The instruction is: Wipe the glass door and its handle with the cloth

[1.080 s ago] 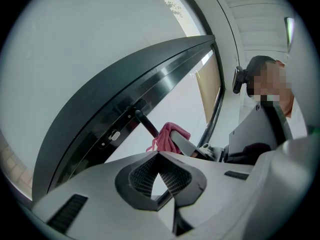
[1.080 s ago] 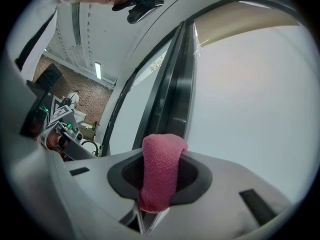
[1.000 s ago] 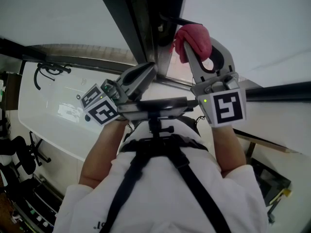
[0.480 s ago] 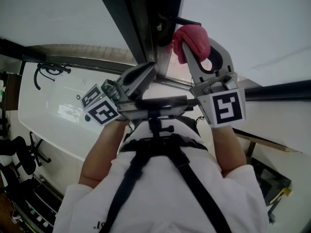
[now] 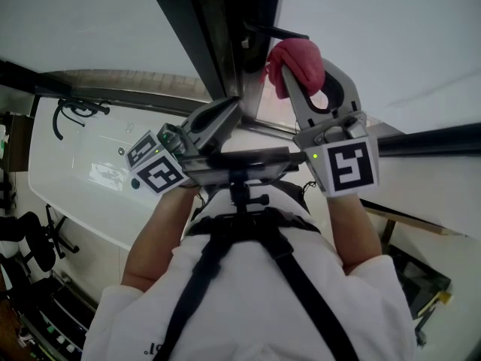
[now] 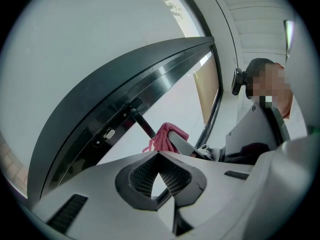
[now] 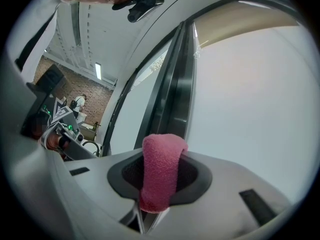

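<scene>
A pink cloth (image 5: 299, 55) is clamped in my right gripper (image 5: 294, 77), which is shut on it and holds it against the glass door just below the black handle bar (image 5: 276, 31). In the right gripper view the cloth (image 7: 160, 170) bulges out between the jaws, with the dark door frame (image 7: 172, 99) straight ahead and pale glass (image 7: 250, 99) to its right. My left gripper (image 5: 229, 110) is shut on nothing, its tips close to the door frame (image 5: 203, 28). The left gripper view shows the handle (image 6: 142, 124) and the cloth (image 6: 167, 136) beyond the left gripper (image 6: 159, 155).
A white counter (image 5: 75, 171) with a black curved fitting (image 5: 71, 111) lies at the left. Dark chairs and gear (image 5: 30, 239) fill the lower left corner. The person's torso with harness straps (image 5: 248, 277) takes up the lower middle.
The right gripper with the cloth has crept slightly up toward the handle. The left gripper has not moved.
</scene>
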Demonstrator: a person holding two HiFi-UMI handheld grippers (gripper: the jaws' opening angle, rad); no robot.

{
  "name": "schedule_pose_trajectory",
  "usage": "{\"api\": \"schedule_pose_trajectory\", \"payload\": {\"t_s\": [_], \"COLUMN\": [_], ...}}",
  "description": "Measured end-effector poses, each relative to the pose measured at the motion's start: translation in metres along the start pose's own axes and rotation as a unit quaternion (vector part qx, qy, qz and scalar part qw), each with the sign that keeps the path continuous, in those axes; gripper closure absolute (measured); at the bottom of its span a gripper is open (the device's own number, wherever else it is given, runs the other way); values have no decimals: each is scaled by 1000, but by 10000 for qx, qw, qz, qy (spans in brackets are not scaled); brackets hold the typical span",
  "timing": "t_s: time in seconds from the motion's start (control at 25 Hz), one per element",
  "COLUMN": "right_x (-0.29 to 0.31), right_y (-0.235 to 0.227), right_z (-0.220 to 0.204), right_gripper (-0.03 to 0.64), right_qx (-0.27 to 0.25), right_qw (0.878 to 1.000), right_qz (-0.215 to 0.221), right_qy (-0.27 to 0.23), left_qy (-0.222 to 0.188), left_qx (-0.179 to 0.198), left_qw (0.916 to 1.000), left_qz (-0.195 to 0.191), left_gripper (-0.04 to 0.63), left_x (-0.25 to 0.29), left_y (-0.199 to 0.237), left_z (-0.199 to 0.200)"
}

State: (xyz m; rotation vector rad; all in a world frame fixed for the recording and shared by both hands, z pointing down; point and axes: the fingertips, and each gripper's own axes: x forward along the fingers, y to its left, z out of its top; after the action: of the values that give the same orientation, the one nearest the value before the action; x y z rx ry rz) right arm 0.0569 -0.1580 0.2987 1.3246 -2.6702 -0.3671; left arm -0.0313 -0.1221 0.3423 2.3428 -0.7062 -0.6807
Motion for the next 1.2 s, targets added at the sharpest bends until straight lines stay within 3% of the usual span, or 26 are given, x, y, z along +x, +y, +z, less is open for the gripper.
{"api": "schedule_pose_trajectory", "payload": {"t_s": [1.04, 1.2], "right_x": [0, 1], "right_y": [1, 0], "right_z": [-8, -10], "right_gripper": [522, 522], "right_qx": [152, 182], "right_qw": [9998, 9998], "right_qz": [2, 35], "right_qy": [94, 118], "left_qy": [49, 75], "left_qx": [-155, -5], "left_qw": [9999, 9999], "left_qz": [37, 128], "left_gripper": [603, 603], "left_x": [-4, 0], "left_y": [6, 7], "left_z": [-7, -7]}}
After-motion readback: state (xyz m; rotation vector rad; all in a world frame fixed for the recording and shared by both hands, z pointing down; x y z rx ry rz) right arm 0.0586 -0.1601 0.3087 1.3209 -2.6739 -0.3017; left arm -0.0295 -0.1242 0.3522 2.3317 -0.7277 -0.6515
